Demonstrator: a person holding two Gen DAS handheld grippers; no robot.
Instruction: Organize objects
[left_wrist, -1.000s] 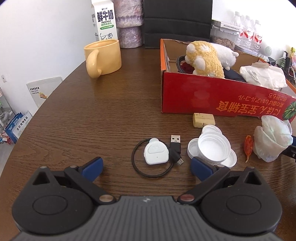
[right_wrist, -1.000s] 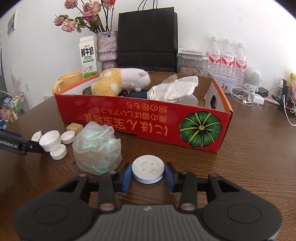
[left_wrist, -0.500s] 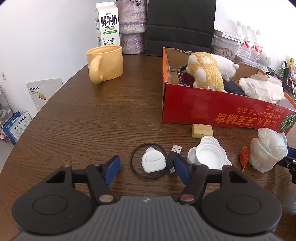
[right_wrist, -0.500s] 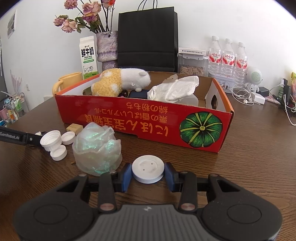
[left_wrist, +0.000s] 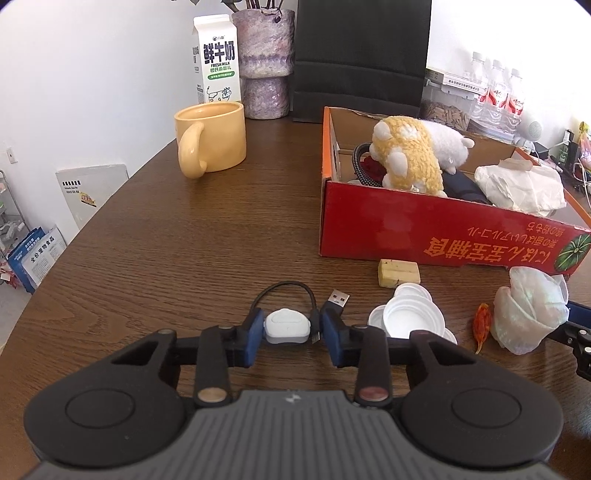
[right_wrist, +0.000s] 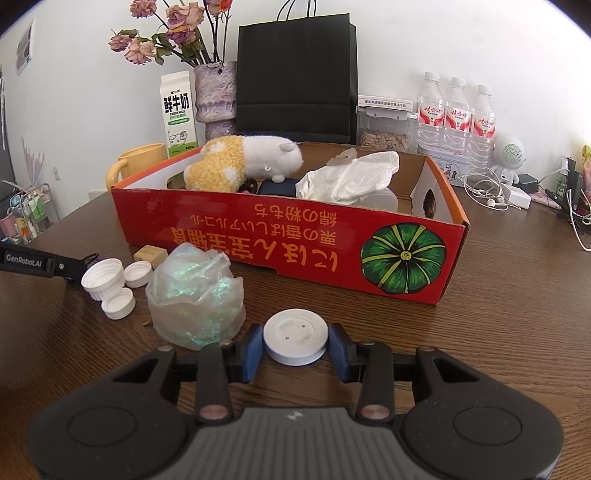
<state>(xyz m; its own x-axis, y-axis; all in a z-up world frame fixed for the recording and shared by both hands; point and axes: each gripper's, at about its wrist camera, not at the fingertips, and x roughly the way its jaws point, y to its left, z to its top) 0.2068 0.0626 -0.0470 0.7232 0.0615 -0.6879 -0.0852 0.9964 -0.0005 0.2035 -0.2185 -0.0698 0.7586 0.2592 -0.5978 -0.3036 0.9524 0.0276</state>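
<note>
Closure of the left claw (left_wrist: 291, 334) is under way around the small white charger puck (left_wrist: 287, 326), which lies on the worktop (left_wrist: 184, 236) between the two blue pads. The left pad appears to be touching the puck's side, while the right pad is seen against the black cable and plug beside it, so a firm grip on the puck itself is not yet shown. The cable (left_wrist: 284, 290) loops away behind the puck and its USB plug (left_wrist: 338, 297) lies just beside the right pad. For a clean pick, the squeeze should be finished so that puck and cable are trapped together; otherwise the loop may be expected to trail and drag over the nearby white bottle caps (left_wrist: 410, 317). A straight lift before any travel towards the red cardboard box (left_wrist: 443, 240) is advised, so that the dangling plug clears the box wall.

The right claw (right_wrist: 295, 345) is held narrow on a round white disc (right_wrist: 295, 341), with a pad pressed to each side, low over the worktop and just beside the crumpled iridescent bag (right_wrist: 195, 295). That grip looks secure and can be kept quiet while the left one is completed. The box, already holding a plush toy (right_wrist: 243, 162) and crumpled tissue (right_wrist: 347, 177), is judged the likely destination for both pieces; free floor is best sought near its right end
</note>
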